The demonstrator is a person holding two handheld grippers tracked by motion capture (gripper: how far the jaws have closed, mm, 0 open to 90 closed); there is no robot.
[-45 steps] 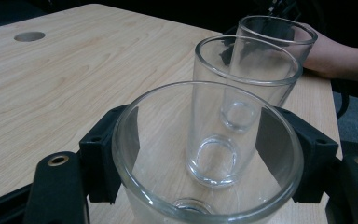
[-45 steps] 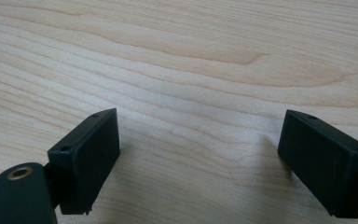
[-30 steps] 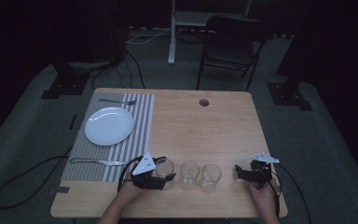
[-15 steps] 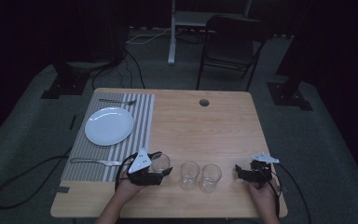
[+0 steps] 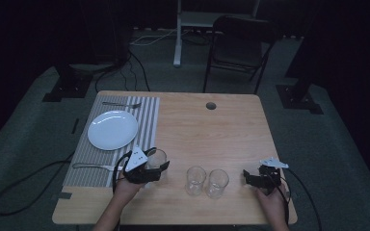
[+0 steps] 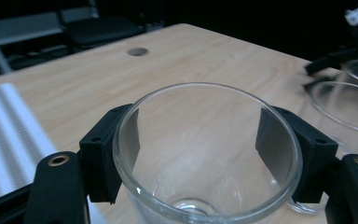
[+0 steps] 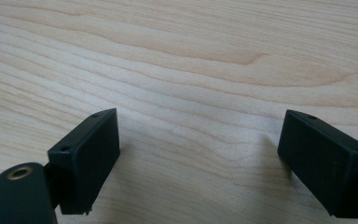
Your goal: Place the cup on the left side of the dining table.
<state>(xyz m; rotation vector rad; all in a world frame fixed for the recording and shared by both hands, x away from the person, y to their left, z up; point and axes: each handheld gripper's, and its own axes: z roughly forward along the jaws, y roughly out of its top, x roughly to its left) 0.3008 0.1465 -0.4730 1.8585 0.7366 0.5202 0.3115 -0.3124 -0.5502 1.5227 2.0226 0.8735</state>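
Clear glass is what the left gripper (image 5: 158, 169) holds: a drinking glass (image 5: 156, 159) sits between its two black jaws, and both pads press on its sides. In the left gripper view the glass (image 6: 205, 154) stands upright with its round mouth open to the top. In the high view this glass is at about 7 o'clock on the wooden table (image 5: 231, 130), just beside the striped mat (image 5: 147, 120).

Two more glasses stand close together near 6 o'clock: one (image 5: 195, 180) on the left and one (image 5: 218, 183) touching or almost touching it.

The right gripper (image 5: 248, 177) is at about 5 o'clock, near those two glasses but apart from them. Its jaws are spread wide with just bare wood between them, as the right gripper view (image 7: 196, 158) shows.

A white plate (image 5: 112, 130) lies on the mat at 9 o'clock. One fork (image 5: 121, 104) lies at the far edge of the mat, and another piece of cutlery (image 5: 94, 166) lies at the near edge
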